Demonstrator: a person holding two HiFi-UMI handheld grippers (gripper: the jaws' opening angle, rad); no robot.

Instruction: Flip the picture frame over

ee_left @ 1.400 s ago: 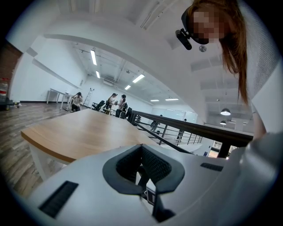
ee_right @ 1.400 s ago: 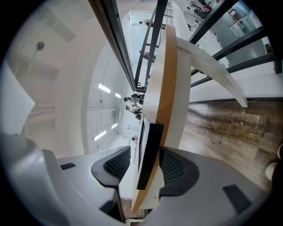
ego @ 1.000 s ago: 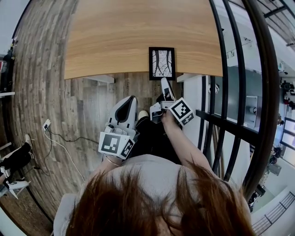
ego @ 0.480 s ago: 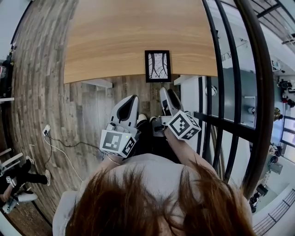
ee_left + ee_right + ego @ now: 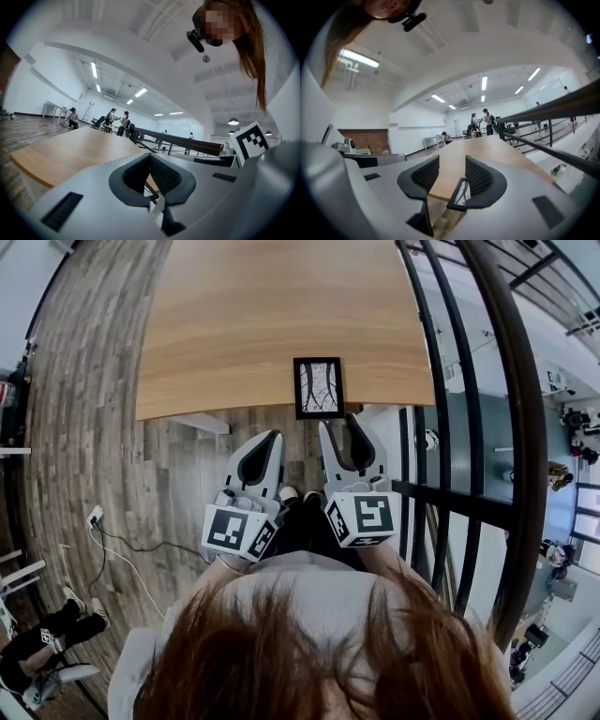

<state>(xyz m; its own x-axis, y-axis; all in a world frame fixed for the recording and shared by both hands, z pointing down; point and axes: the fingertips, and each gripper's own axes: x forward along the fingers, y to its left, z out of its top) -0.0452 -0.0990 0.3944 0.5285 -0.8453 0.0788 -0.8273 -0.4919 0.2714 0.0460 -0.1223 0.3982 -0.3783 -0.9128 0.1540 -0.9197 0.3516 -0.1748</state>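
Two tongs: both hung low in front of the person, short of the tabletop [image 5: 281,324], and touched nothing.
Left tongs [image 5: 269,439]: clenched on nothing, with the pads pressed together in the left gripper view. They sat off to the left of the frame.
Right tongs [image 5: 341,424]: released, with the jaws apart and nothing gripped between them. They were aimed at the frame, which showed just past the right-hand pad in the right gripper view.
Picture frame [image 5: 319,387]: lay flat and picture side up at the near edge of the tabletop. Its near end seemed to jut a little past that edge.
Step in hand: probably the approach for a first grasp, as the flip had not yet begun.
Where to bite: the jutting near end looked best, taken with one jaw above and one below. A flat frame offers little purchase anywhere else.
Depth of bite: the pads would do well to take the black border fully, not just its lip, so the frame could not pivot out.
How to turn: lifting the near end and rolling it over away from the person, above the wood, should keep it over the tabletop throughout.
Left tongs' part: they could steady the far end or receive the frame halfway.
Risk: a slip at the edge would likely drop the frame onto the plank floor [image 5: 94,446] below.
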